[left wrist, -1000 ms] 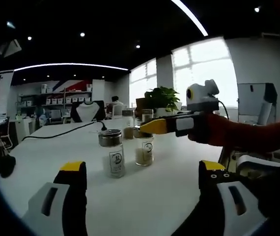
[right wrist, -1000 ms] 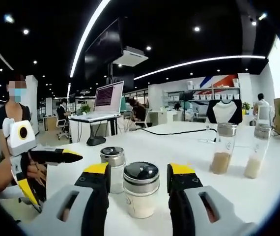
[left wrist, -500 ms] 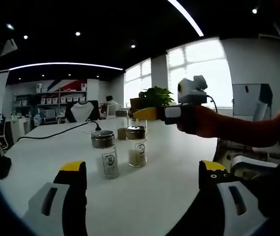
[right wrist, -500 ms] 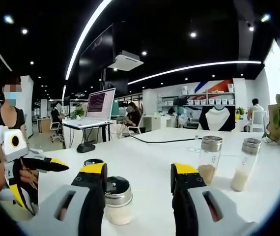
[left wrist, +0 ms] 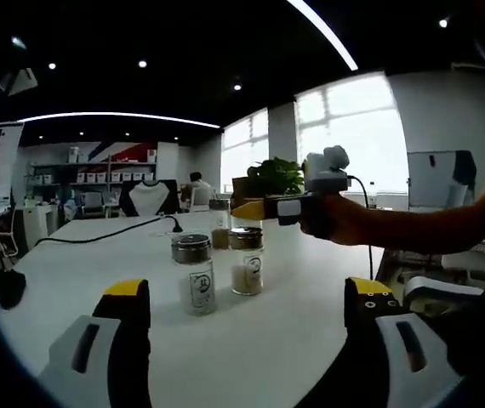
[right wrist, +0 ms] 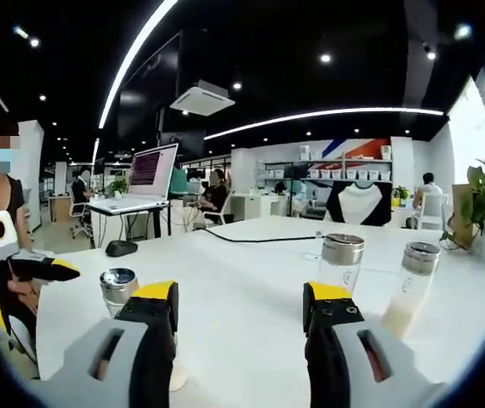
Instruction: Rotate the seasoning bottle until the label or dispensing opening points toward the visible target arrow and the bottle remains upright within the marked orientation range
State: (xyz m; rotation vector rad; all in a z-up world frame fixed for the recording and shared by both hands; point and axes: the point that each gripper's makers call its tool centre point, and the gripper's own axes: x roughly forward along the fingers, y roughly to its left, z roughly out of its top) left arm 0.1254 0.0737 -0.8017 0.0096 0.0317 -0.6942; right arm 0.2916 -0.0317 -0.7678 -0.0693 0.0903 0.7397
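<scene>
Both grippers are released and holding nothing: the left gripper (left wrist: 242, 310) hangs back from the 2 seasoning bottles (left wrist: 193, 273) standing upright on the white table (left wrist: 81, 255), and the right gripper (right wrist: 241, 310) has its jaws wide apart. The bottles look like smooth glass with metal caps (left wrist: 191, 248), so probably light, rigid, a bit slippery and breakable. Best bet is squeezing the body below the cap, not the lid.

Seasoning bottle (left wrist: 194, 274): clear glass, metal cap, white label with dark mark facing camera. Upright on white table (left wrist: 72, 280), just beside second pale-filled bottle (left wrist: 247, 261).
</scene>
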